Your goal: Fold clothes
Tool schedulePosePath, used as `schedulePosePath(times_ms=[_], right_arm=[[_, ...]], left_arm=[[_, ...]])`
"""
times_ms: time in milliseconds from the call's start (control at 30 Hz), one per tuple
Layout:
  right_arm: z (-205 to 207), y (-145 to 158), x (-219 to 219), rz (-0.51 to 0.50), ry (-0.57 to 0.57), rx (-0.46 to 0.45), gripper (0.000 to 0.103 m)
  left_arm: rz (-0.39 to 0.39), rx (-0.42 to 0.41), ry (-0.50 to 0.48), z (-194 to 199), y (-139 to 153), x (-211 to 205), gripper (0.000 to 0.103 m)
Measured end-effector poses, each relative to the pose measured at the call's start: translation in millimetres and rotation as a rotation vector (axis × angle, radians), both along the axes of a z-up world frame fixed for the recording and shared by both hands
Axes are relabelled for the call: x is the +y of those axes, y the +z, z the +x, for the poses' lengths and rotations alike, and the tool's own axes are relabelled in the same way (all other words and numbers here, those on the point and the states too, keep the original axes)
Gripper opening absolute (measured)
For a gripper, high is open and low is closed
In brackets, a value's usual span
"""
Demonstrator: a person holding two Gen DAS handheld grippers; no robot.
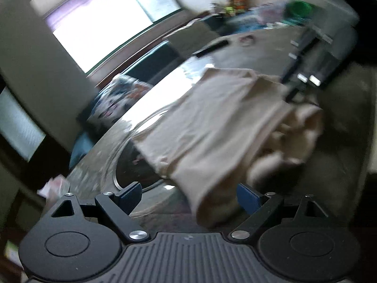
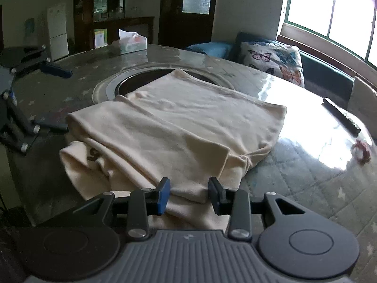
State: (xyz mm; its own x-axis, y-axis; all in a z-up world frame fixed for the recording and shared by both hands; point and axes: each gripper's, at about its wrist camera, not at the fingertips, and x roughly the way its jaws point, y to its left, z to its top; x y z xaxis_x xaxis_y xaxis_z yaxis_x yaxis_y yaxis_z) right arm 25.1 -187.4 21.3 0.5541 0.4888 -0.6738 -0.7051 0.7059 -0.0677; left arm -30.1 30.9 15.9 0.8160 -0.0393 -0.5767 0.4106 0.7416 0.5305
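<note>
A cream garment lies folded in layers on the round glass-topped table, partly over its dark centre ring. My right gripper is open at the garment's near edge, with cloth lying between the jaws. My left gripper is open and wide, close to one end of the garment; that view is blurred. In the right wrist view the left gripper sits at the far left, fingers spread beside the garment's left end. The right gripper shows in the left wrist view beyond the cloth.
A tissue box stands at the table's far edge. A dark remote and a small red-white item lie at the right. A butterfly cushion sits on a bench under the window. Cabinets stand behind.
</note>
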Motion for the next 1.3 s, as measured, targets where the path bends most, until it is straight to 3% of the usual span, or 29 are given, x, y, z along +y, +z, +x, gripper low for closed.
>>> schedulePosePath(times_ms=[100, 200, 467, 567, 700, 767, 900, 967, 1067, 1300], right_arm=[[-4, 7, 3, 0.008, 0.018, -0.023, 0.036], [-4, 10, 14, 0.034, 0.058, -0.035, 0.036], [-7, -3, 44, -0.006, 0.184, -0.018, 0.036], [-13, -1, 42, -0.018, 0.201, -0.028, 0.036], [-18, 10, 25, 0.001, 0.2, -0.012, 0.037], [-21, 14, 18, -0.006, 0.2, -0.016, 0.039], [-29, 22, 4, -0.045, 0.226, -0.027, 0.053], [-35, 23, -2, -0.074, 0.258, -0.038, 0.054], [-43, 21, -3, -0.118, 0.304, -0.07, 0.065], [-38, 8, 9, -0.141, 0.335, -0.158, 0.064]], left_arm=[[0.04, 0.01, -0.065, -6, -9, -9, 0.09], [0.062, 0.019, -0.113, -7, -16, -17, 0.082], [0.055, 0.009, -0.223, -8, -23, -29, 0.069], [0.039, 0.011, -0.244, -4, -24, -32, 0.059], [0.004, 0.032, -0.262, 3, -25, -33, 0.036], [-0.032, 0.037, -0.255, 6, -21, -32, 0.029], [-0.113, 0.043, -0.234, 12, -10, -27, 0.013], [-0.159, 0.044, -0.205, 19, -3, -24, 0.011], [-0.219, 0.049, -0.166, 29, 6, -19, 0.01], [-0.282, 0.071, -0.124, 43, 13, -12, 0.01]])
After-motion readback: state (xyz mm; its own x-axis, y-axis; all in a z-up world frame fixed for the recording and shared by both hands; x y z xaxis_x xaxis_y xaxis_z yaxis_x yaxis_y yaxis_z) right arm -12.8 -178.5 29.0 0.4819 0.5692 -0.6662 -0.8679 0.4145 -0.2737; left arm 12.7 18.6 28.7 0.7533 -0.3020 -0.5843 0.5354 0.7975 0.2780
